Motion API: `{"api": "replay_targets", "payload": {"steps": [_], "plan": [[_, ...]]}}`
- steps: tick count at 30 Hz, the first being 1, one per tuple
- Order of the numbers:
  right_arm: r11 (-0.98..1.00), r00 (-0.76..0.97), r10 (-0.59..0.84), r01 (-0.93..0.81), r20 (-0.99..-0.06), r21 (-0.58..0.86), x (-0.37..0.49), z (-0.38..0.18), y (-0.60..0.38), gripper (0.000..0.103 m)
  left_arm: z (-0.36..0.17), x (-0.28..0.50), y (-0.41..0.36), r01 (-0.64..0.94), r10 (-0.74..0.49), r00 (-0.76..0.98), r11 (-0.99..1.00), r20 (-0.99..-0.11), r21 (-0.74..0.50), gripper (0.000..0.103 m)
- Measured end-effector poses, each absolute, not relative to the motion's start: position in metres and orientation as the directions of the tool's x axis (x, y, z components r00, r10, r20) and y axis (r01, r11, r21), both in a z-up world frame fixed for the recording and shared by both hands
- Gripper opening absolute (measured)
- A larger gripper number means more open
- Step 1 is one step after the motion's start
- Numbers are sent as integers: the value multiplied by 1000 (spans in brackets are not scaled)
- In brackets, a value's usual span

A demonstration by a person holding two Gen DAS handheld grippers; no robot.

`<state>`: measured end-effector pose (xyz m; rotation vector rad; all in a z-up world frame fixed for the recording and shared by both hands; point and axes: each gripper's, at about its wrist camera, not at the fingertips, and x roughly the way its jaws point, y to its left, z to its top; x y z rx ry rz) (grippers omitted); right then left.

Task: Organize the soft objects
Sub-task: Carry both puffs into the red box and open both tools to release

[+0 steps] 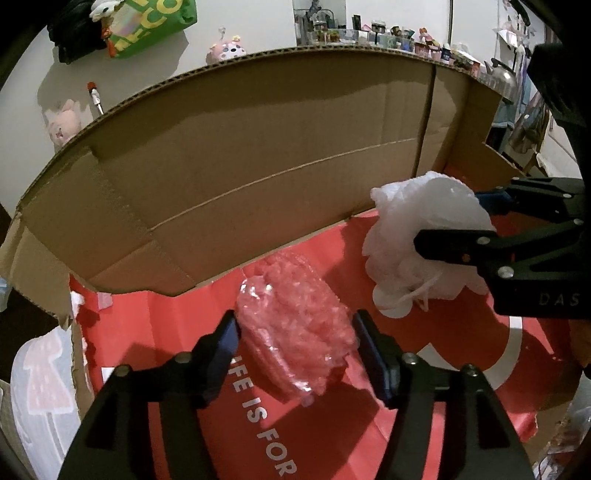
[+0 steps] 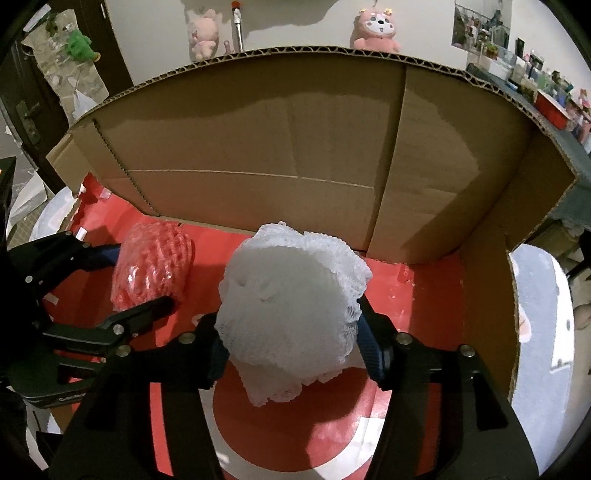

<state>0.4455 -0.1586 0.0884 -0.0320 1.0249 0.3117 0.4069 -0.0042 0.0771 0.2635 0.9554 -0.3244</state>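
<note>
A pink bubble-textured bundle (image 1: 295, 325) and a white mesh puff (image 2: 291, 314) sit inside the brown cardboard box (image 1: 258, 147), on its red floor with white lettering.

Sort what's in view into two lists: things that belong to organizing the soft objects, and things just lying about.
Belongs to the job:
- pink mesh puff in clear wrap, between the left gripper jaws
- white mesh puff, between the right gripper jaws
- cardboard box with red floor

Just lying about:
- pink plush toys behind the box
- green plush
- shelf trinkets
</note>
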Motion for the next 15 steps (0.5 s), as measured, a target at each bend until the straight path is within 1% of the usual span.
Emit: {"api": "replay_targets", "payload": {"steps": [1,3,7,9,10,15], "plan": [[955,481,242,-271,-842,120,445,90,-159,61,78,406,-3,381,-155,539,922,-828,75,70],[955,485,243,-271,-840,121,443,92,-159,68,82,403,-4,375,-155,546,924,-824,75,74],[955,499,244,-271,-832,117,439,100,-160,69,92,397,0,359,-162,564,931,-810,64,80],[957,507,242,-266,-827,116,436,106,-161,74,98,394,4,351,-165,579,934,-799,62,86],[957,514,241,-265,-823,115,434,109,-161,75,102,391,5,348,-167,588,936,-792,61,87],[958,550,243,-265,-799,108,418,130,-162,76,125,372,11,330,-178,636,942,-751,56,95]]}}
